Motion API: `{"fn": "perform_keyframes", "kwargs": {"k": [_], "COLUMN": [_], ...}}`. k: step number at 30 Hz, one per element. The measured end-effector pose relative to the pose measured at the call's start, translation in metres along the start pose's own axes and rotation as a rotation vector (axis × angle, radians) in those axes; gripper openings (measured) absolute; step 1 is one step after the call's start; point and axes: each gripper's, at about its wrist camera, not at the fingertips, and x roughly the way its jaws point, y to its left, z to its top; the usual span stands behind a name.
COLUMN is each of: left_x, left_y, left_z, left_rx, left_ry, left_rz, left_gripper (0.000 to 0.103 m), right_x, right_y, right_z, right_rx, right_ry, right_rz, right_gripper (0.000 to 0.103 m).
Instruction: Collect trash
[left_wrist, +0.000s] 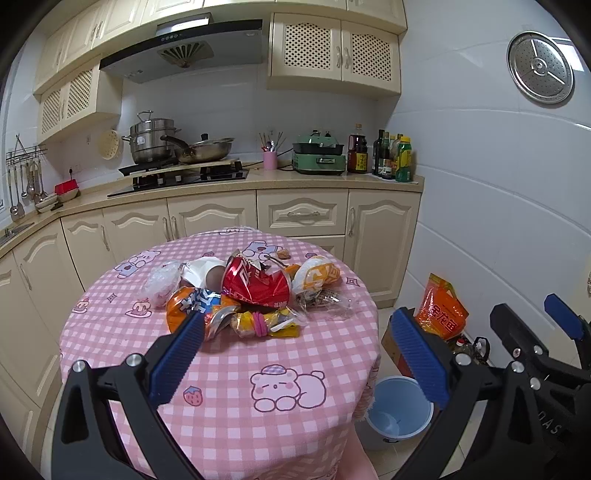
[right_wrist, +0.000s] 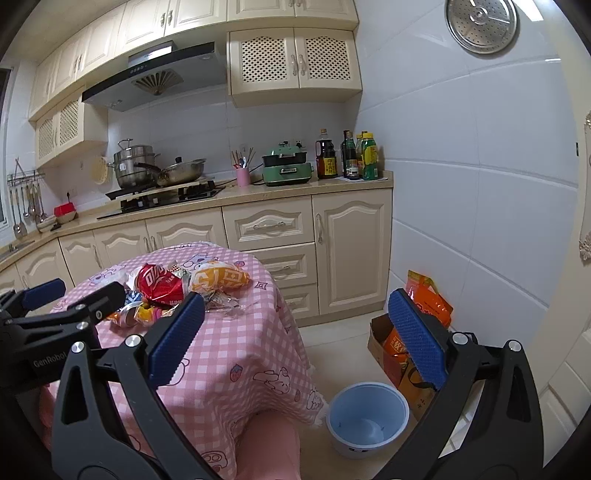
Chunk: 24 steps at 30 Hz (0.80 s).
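The trash (left_wrist: 255, 295) sits in a pile in the middle of a round table (left_wrist: 221, 369) with a pink checked cloth. In the pile are a red bag (left_wrist: 258, 284), an orange and white bag (left_wrist: 317, 275), an orange wrapper (left_wrist: 183, 304) and some clear plastic (left_wrist: 160, 280).

The left gripper (left_wrist: 299, 354) is wide open and holds nothing. It hangs over the near side of the table, just short of the pile. The left view looks down on the whole pile and shows every piece.

The right gripper (right_wrist: 295, 332) is wide open too and holds nothing. It is off to the right of the table, over the floor. In the right view the left gripper's black arm covers part of the pile.

A blue bin (right_wrist: 367, 417) stands on the floor beside the table. The right view shows nearly all of it and looks right inside. In the left view the gripper's finger hides part of it. An orange sack (right_wrist: 430, 299) stands near the wall behind the bin.
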Motion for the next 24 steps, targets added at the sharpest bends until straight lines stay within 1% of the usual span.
{"fn": "perform_keyframes", "kwargs": {"k": [17,24], "left_x": [-0.0015,-0.0018], "left_y": [0.0035,0.0052], "left_z": [0.0010,0.0006], "left_rx": [-0.004,-0.013], "left_ry": [-0.001,-0.008], "left_rz": [0.006,0.006], "left_gripper": [0.099,0.099], "right_x": [0.0063,0.0066], "right_y": [0.0003,0.0016], "right_z": [-0.0002,-0.0013], "right_rx": [-0.001,0.019], "right_ry": [0.017,0.028], "right_rz": [0.009,0.019], "right_gripper": [0.097,0.097]}}
